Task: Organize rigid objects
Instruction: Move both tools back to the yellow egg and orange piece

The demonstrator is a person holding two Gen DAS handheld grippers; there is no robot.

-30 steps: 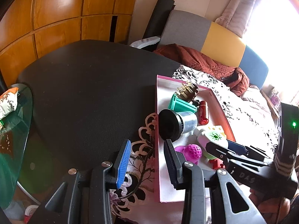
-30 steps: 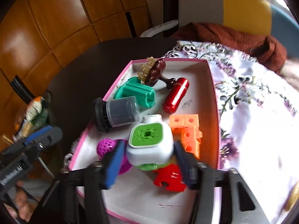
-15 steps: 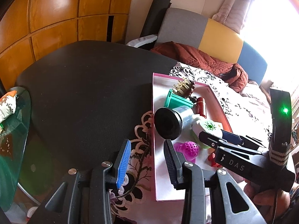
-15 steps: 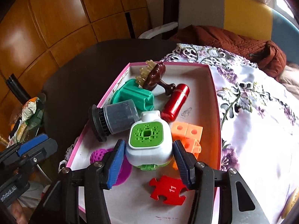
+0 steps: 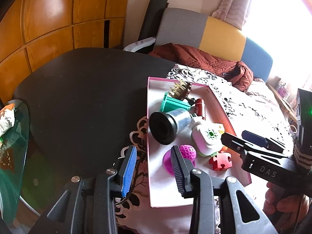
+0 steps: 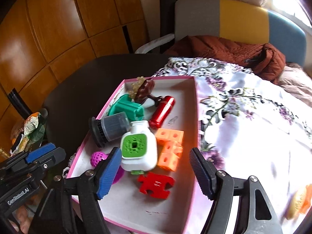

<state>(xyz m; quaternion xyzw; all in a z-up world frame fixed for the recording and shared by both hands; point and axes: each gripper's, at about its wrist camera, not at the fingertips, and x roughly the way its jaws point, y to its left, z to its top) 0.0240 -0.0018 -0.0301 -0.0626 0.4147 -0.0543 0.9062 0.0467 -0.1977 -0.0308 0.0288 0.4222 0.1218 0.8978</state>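
The right gripper (image 6: 154,172) hangs over the near end of the pink box (image 6: 196,105), jaws opening, pads clear of the white-and-green block (image 6: 139,147) lying between them on the box floor. The left gripper (image 5: 154,170) hovers at the box's left rim, jaws apart, nothing between them. The box sits on a floral cloth (image 6: 243,117) at the right edge of a dark round table (image 5: 81,89). Beyond stand wooden wall panels (image 5: 48,19), a grey-yellow-blue sofa (image 5: 214,37) and a rust quilted jacket (image 6: 234,52).
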